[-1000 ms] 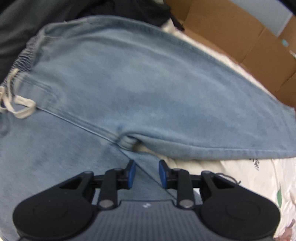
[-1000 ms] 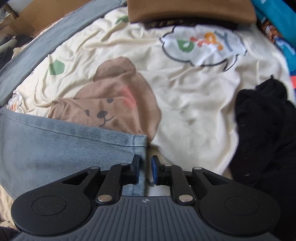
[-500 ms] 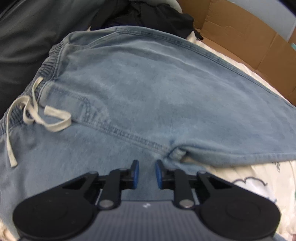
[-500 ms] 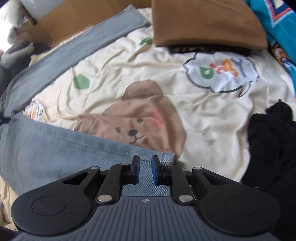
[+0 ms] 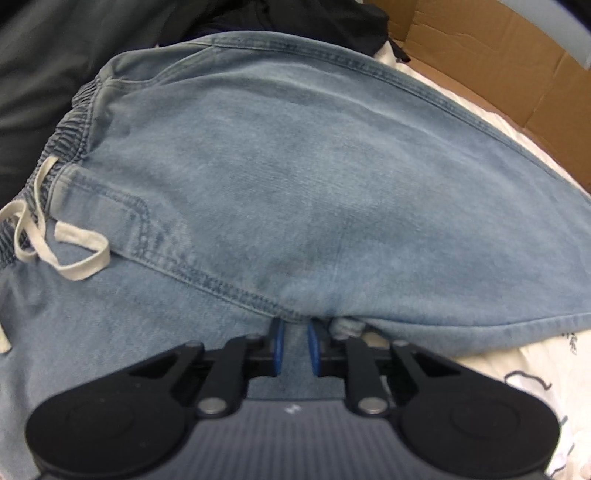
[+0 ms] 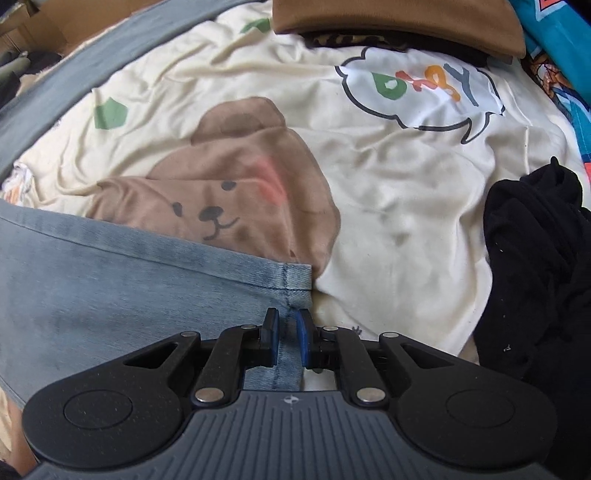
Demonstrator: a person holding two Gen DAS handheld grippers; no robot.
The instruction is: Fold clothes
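Light blue jeans (image 5: 295,184) lie spread on the bed, their elastic waistband and cream drawstring (image 5: 74,254) at the left of the left wrist view. My left gripper (image 5: 294,345) points down at the crotch seam, its blue pads nipped on a fold of denim there. In the right wrist view one jeans leg (image 6: 129,288) runs in from the left and ends at a hemmed corner (image 6: 295,277). My right gripper (image 6: 287,341) sits just behind that hem with the leg's edge between its pads; its jaws are opening slightly but still touch the denim.
A cream bedsheet with a bear print (image 6: 388,184) lies under everything. A black garment (image 6: 535,258) is heaped at the right, and a folded brown one (image 6: 388,14) at the back. Cardboard boxes (image 5: 498,62) and dark clothes (image 5: 37,74) lie beyond the jeans.
The left gripper narrowed and sank onto the crotch seam, taking denim between its pads. The right gripper shifted from beside the hem to over the leg's edge.
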